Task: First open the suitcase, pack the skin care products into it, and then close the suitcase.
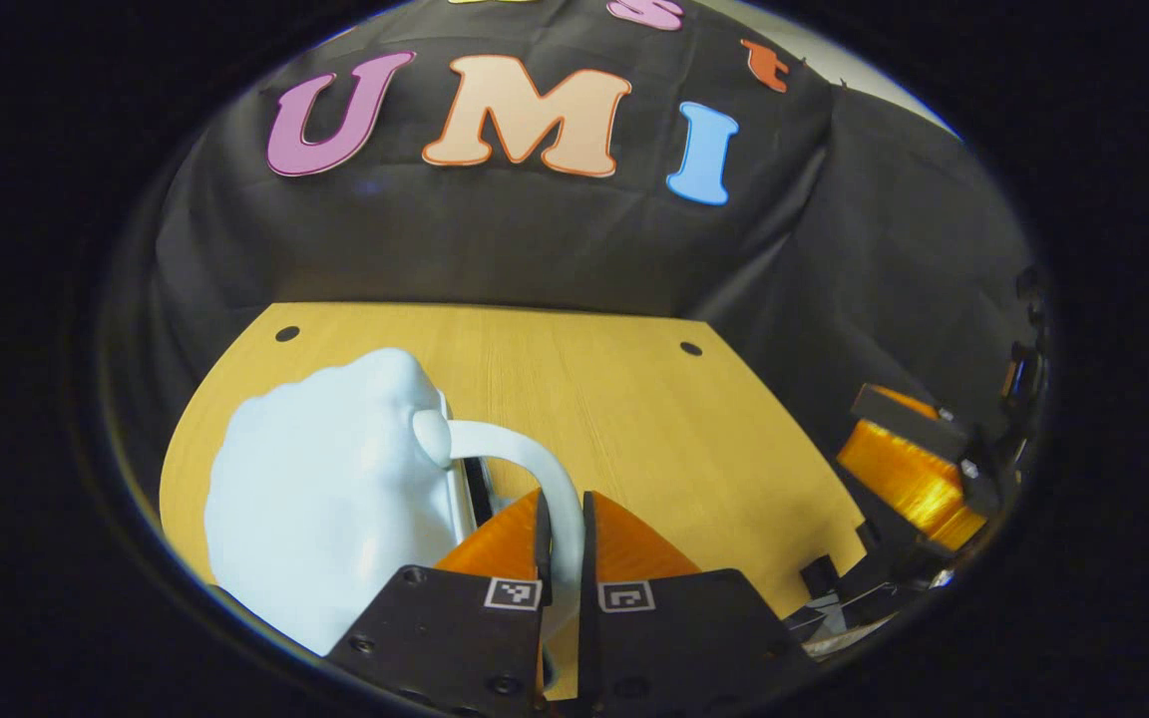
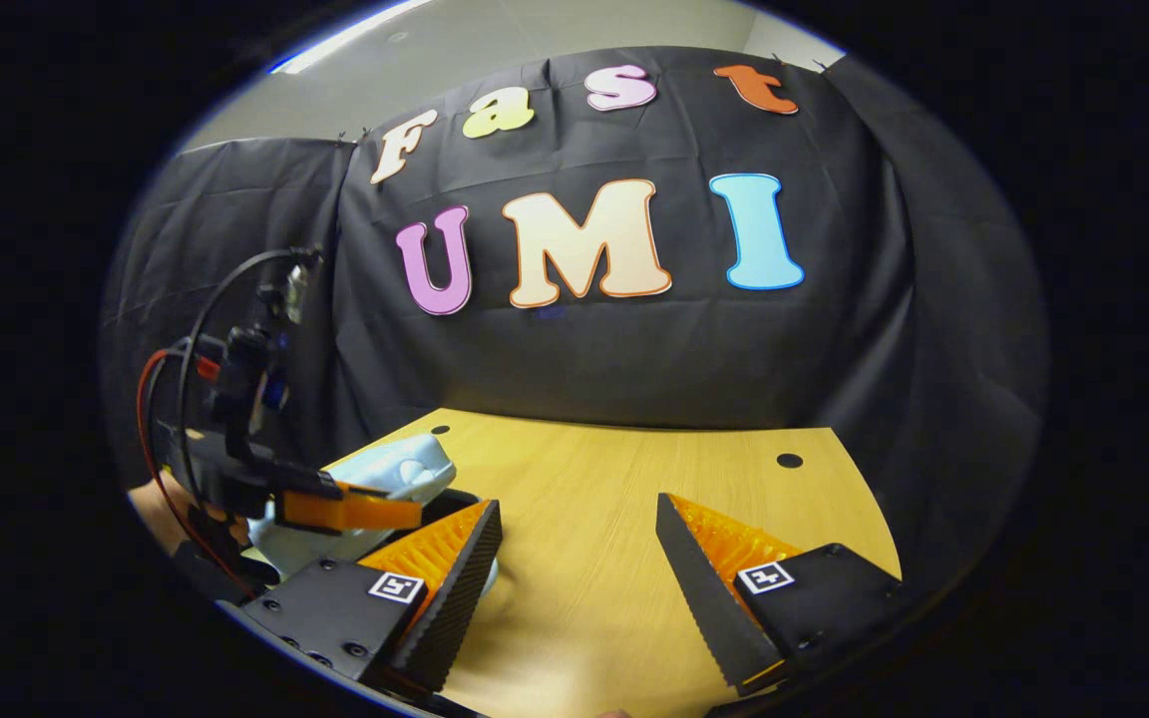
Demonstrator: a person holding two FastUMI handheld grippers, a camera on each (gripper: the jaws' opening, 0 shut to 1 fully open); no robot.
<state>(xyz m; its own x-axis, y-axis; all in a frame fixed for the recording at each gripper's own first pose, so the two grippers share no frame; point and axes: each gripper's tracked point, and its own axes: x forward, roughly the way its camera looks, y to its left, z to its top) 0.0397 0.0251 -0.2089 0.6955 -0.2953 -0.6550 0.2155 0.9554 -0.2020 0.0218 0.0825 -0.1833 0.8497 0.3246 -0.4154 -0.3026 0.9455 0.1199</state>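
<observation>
The suitcase [image 1: 325, 499], a small pale blue one with a bumpy moulded shell, stands on the wooden tabletop [image 1: 634, 419] toward its left side in the left gripper view, with its white arched handle [image 1: 525, 464] curving out from a round knob on its flank. The left hand-held gripper [image 1: 563, 548] is clamped on that handle: its 2 fingers sit nearly together with the white bar pinched between them (the bar runs down into the narrow gap and out of sight). In the right gripper view the same suitcase [image 2: 385, 474] shows at the left of the tabletop [image 2: 614, 499], partly behind the left hand-held gripper [image 2: 375, 514], whose body carries red and black cables. The right hand-held gripper [image 2: 579, 568] hangs above bare wood with its 2 fingers spread wide and nothing between them, well apart from the suitcase. 2 dark round holes mark the far part of the tabletop.
</observation>
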